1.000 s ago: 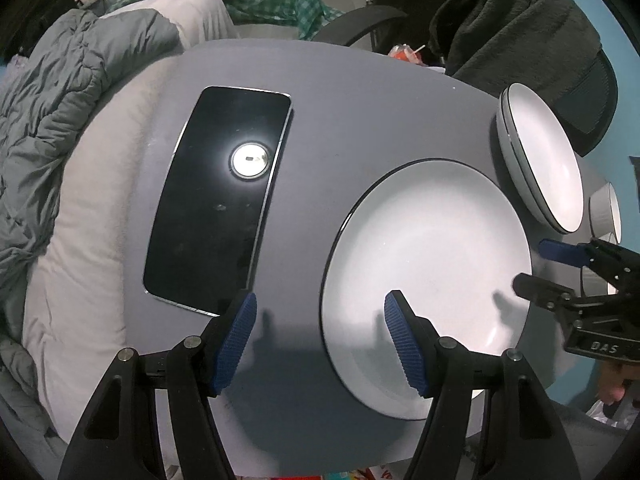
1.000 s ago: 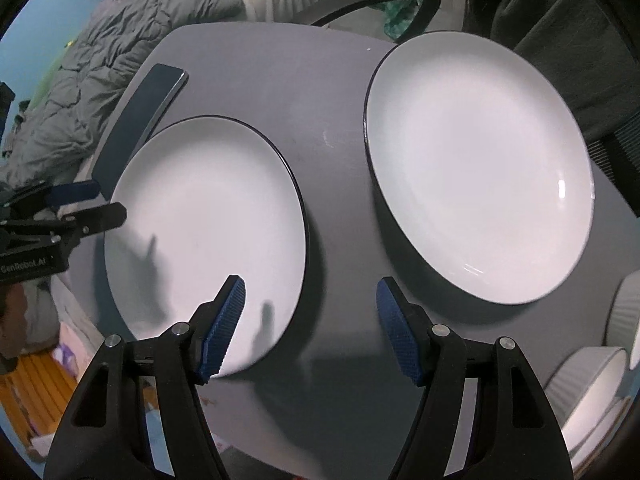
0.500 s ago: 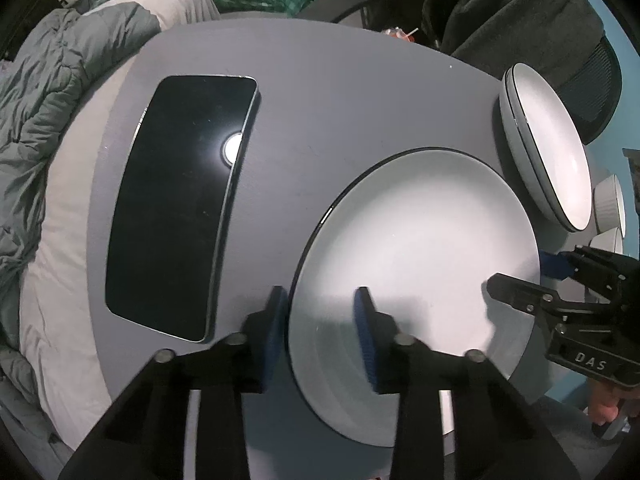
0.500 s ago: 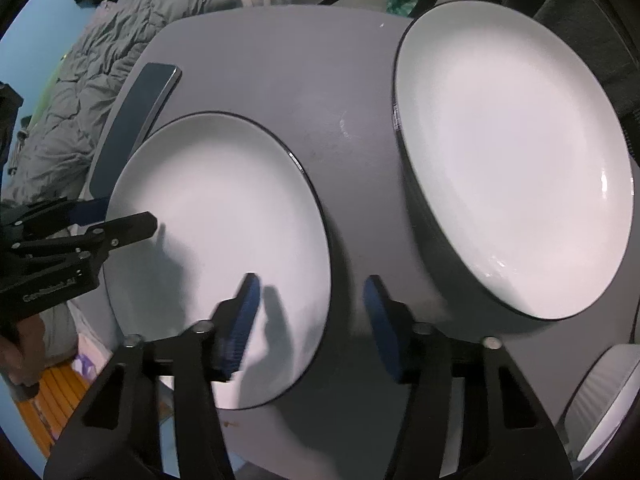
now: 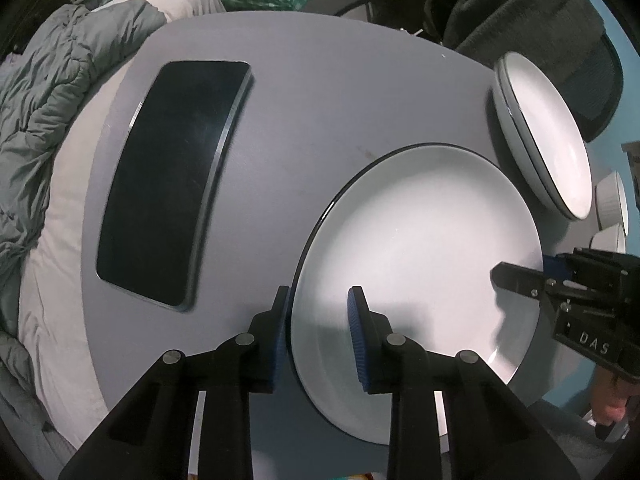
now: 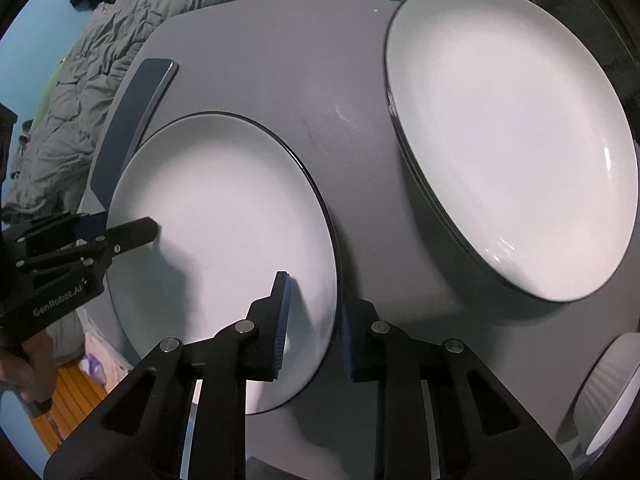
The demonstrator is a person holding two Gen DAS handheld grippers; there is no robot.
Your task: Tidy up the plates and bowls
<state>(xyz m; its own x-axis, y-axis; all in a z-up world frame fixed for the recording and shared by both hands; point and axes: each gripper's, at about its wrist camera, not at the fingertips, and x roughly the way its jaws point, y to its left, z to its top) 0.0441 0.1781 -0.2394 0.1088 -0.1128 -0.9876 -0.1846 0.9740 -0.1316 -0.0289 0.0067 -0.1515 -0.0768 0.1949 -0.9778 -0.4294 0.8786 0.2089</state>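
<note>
Left tool (image 5: 318,322) astride white, dark-rimmed plate (image 5: 424,248)

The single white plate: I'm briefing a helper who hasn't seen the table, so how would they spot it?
On the grey table, look between the black phone and the stacked plates. The single white plate lies flat there alone, dark-rimmed, with the left gripper and right gripper each straddling opposite edges.

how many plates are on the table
3 at least: the near plate straddled at opposite rims by both grippers' fingers, and a stack of two toward the far right corner. More could be hidden within that stack.
</note>
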